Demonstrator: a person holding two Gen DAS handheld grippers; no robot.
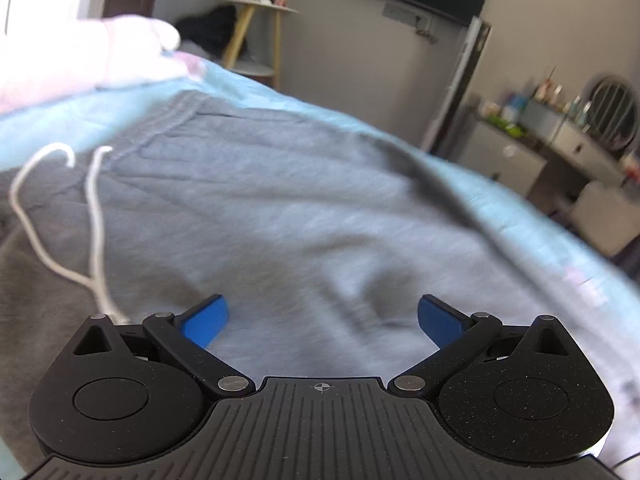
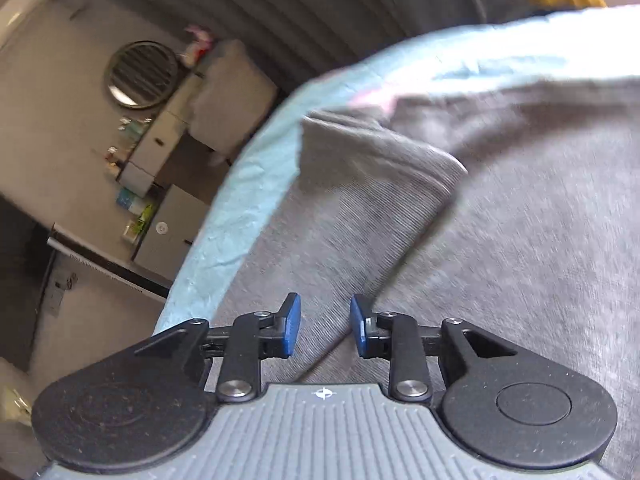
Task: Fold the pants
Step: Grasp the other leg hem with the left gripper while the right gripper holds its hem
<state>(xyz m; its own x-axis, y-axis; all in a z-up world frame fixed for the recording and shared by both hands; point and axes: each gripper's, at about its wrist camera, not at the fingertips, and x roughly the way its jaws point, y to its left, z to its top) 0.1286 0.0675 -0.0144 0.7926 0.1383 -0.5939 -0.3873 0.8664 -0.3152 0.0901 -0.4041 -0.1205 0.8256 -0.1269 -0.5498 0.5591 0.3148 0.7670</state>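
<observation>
Two empty grippers, left spread wide, right narrowly parted, over rumpled grey pants with white drawstring

Grey pants on blue sheet, white drawstring, left gripper jaws wide apart

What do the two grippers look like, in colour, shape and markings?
Both have blue pads on black linkage arms with silver pivot pins, two round black housings and a ribbed plate with a small white crosshair mark. The left gripper has a black plate; the right gripper has a grey plate. No sleeve or hand shows, and no cable is clear.
</observation>
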